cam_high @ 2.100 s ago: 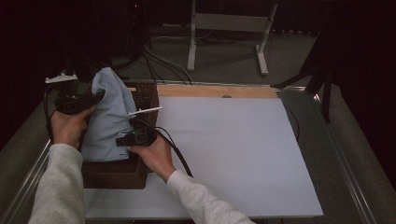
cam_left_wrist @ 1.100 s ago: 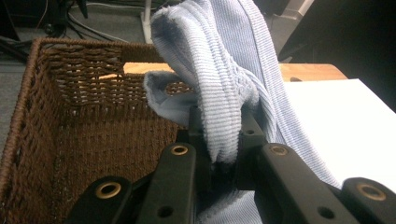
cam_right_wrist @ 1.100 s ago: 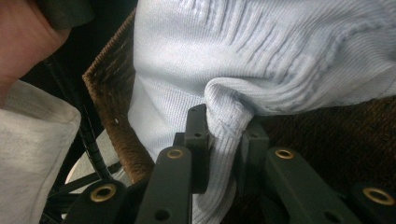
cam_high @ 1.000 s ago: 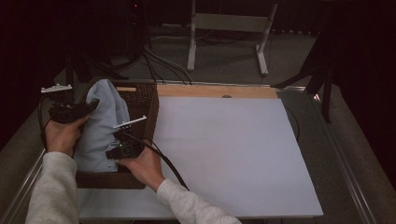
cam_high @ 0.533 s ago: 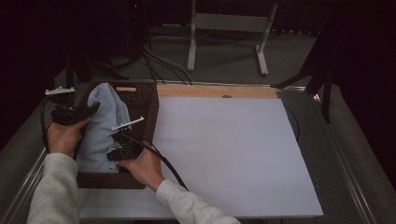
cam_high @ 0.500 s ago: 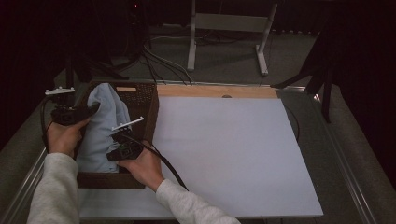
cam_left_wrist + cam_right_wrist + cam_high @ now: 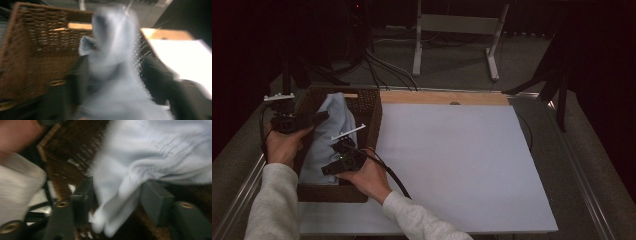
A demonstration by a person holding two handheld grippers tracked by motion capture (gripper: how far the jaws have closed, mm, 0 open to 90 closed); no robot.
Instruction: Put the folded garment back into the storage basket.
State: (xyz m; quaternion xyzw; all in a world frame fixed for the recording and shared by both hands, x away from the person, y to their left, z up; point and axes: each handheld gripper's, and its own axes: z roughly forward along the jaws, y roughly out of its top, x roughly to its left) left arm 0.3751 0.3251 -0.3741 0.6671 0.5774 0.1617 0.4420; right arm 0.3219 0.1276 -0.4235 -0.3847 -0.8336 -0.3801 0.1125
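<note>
At the left of the high view, the pale blue cloth [image 7: 329, 135] lies in the wicker basket [image 7: 373, 117] on the table [image 7: 452, 165], seemingly just let go: the left gripper [image 7: 112, 75] and right gripper [image 7: 116, 197] have just been opening, fingers [image 7: 82, 195] apart with cloth loose between them. Its long axis runs from lower left toward the frame's top
</note>
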